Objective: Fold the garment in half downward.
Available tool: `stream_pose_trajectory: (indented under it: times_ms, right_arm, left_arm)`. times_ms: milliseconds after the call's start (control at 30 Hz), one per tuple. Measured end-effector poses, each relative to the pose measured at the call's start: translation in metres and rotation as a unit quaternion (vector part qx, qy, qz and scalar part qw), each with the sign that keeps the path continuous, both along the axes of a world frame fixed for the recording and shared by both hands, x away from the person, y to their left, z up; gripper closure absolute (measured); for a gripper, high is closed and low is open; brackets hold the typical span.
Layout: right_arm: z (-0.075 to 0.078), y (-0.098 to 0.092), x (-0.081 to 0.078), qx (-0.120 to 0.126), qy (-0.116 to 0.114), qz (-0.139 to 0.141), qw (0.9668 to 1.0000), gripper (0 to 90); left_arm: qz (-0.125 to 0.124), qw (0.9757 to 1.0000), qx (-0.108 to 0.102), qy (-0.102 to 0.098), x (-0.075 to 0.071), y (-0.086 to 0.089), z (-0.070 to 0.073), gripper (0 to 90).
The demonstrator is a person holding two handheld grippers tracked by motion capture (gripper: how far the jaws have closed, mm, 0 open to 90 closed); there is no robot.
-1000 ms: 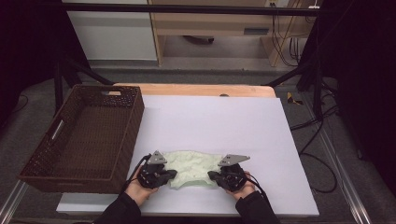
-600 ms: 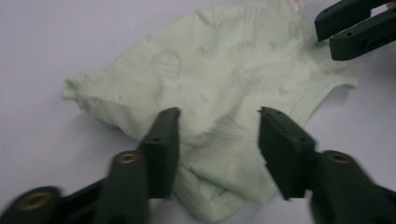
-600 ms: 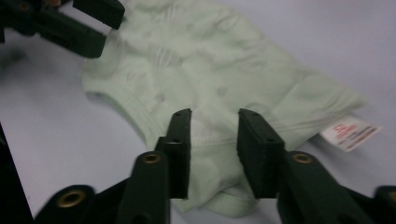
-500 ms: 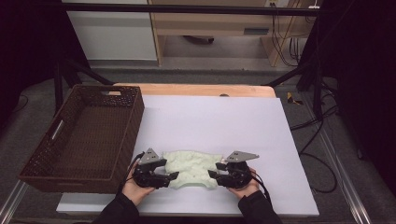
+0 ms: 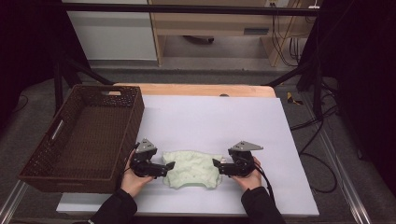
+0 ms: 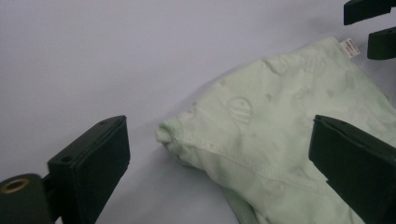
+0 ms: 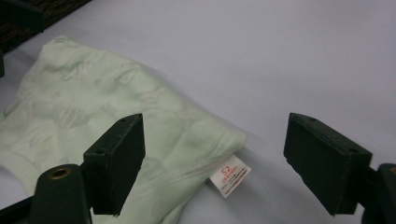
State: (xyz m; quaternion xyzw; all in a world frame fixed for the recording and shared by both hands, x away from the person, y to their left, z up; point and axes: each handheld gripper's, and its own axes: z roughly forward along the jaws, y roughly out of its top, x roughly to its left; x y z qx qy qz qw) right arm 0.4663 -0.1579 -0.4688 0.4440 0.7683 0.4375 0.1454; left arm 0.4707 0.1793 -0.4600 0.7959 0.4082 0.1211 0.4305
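The white table (image 5: 210, 116) takes up most of the high view and gives a flat, bare surface on which a soft thing can be spread and folded. On it, at about 9 o'clock, sits the brown wicker basket (image 5: 65, 172), open side up and close to the work, probably so that a finished piece can be dropped in with a short reach. The pale green garment (image 5: 191, 169) lies at about 6 o'clock, near the person's edge, folded into a compact flat pad between the two hands; its hem faces the left side and its small white tag (image 7: 229, 176) sticks out on the right. The left gripper (image 5: 164, 167) sits at the garment's 9 o'clock edge and the right gripper (image 5: 218, 165) at its 3 o'clock edge, each pointing inward, which suits handling the cloth evenly from both ends. Both have just been opening: the left gripper's jaws stand spread with the hem corner lying loose between them, and the right gripper's jaws stand spread either side of the tagged corner, pressing on nothing. The garment rests free on the table, judged let go after a fold.
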Motion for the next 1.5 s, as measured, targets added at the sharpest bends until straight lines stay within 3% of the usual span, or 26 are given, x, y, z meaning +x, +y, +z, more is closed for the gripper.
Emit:
stream_pose_trajectory:
  times_ms: [167,300,433,667,800,967,1167,1367,1500]
  right_arm:
    - [-0.006,-0.001,0.011,-0.010,0.015,-0.015,0.9997,29.9]
    - [-0.011,0.001,0.014,-0.018,0.026,-0.016,0.9994,35.7]
    - [-0.014,0.004,0.015,-0.031,0.025,-0.016,0.9991,42.0]
    - [-0.016,0.012,0.013,-0.046,0.020,-0.005,0.9987,57.4]
    - [-0.016,0.014,0.011,-0.048,0.017,-0.001,0.9987,71.4]
    - [-0.015,0.013,0.011,-0.047,0.022,-0.003,0.9987,82.4]
    - [-0.011,0.009,0.011,-0.049,0.016,-0.010,0.9986,83.9]
    - [-0.008,0.002,0.013,-0.066,0.007,-0.025,0.9975,84.0]
    - [-0.006,-0.003,0.014,-0.070,0.005,-0.032,0.9970,84.0]
  left_arm:
    - [0.025,0.9996,0.014,-0.008,0.010,0.000,-0.009,18.0]
    - [0.031,0.9993,0.016,-0.009,0.014,0.000,-0.013,32.9]
    - [0.041,0.9987,0.025,-0.012,0.017,0.000,-0.017,41.5]
    - [0.031,0.9992,0.024,0.006,0.017,-0.001,-0.020,57.5]
    - [0.031,0.9992,0.014,0.023,0.017,-0.001,-0.021,63.9]
    - [0.034,0.9987,0.008,0.037,0.016,-0.002,-0.020,70.3]
    - [0.037,0.9984,-0.005,0.043,0.013,-0.003,-0.018,75.0]
    - [0.023,0.9990,-0.019,0.035,0.007,-0.011,-0.016,75.1]
    - [0.015,0.9996,-0.011,0.021,0.004,-0.016,-0.015,75.0]
